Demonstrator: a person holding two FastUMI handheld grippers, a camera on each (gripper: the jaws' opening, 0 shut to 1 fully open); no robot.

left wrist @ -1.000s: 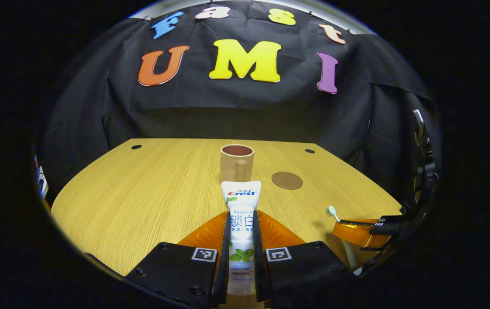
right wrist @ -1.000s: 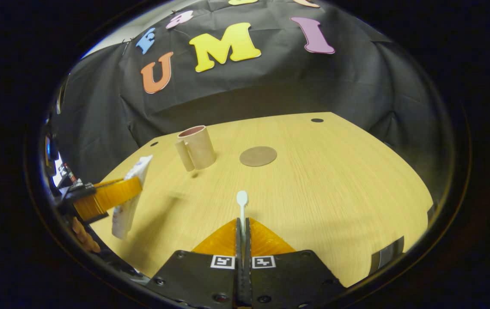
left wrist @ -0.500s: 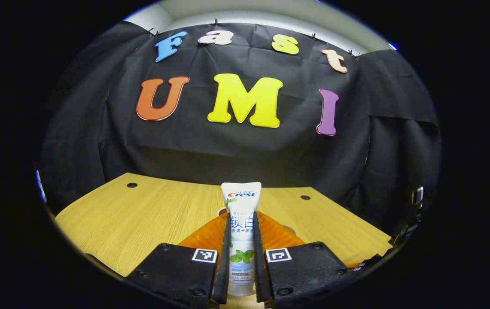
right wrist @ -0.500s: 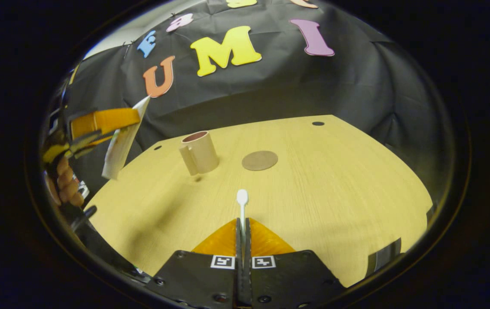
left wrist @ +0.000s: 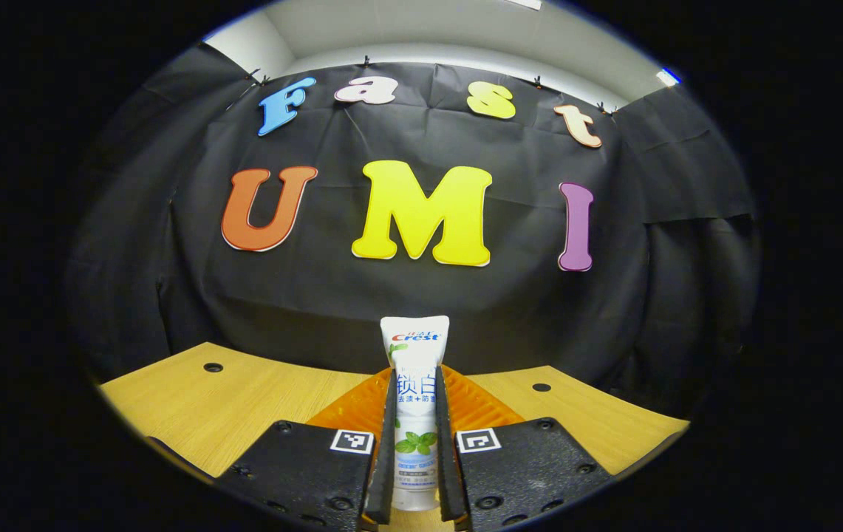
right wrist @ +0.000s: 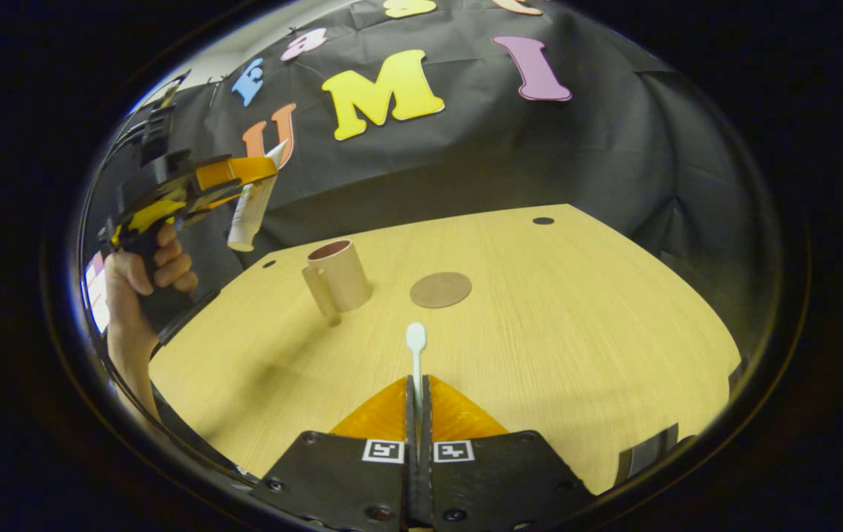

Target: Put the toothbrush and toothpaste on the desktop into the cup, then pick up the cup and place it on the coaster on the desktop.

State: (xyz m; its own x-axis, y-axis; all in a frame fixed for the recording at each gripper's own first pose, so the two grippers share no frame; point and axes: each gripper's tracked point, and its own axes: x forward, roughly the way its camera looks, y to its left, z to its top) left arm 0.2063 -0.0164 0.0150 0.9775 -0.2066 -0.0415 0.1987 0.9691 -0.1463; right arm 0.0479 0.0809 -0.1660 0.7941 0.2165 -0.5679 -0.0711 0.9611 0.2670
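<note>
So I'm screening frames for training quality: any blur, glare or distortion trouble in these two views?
Left gripper view: sharp, evenly lit; toothpaste crisp, table edge bowed by fisheye. Right gripper view: cup, coaster and toothbrush clear, soft shadows on the wood; left gripper near the rim is stretched and slightly soft. No glare.

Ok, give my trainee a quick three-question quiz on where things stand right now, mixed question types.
1. True or false: the cup already stands on the coaster.
2. What does the left tool grip? A) toothpaste B) toothbrush C) nothing
3. Fill in: the right tool is shut on the ____.

Key: 1. False, the cup stands on the desktop beside the coaster, apart from it. 2. A, held above the desktop. 3. Toothbrush, head pointing forward.
</note>
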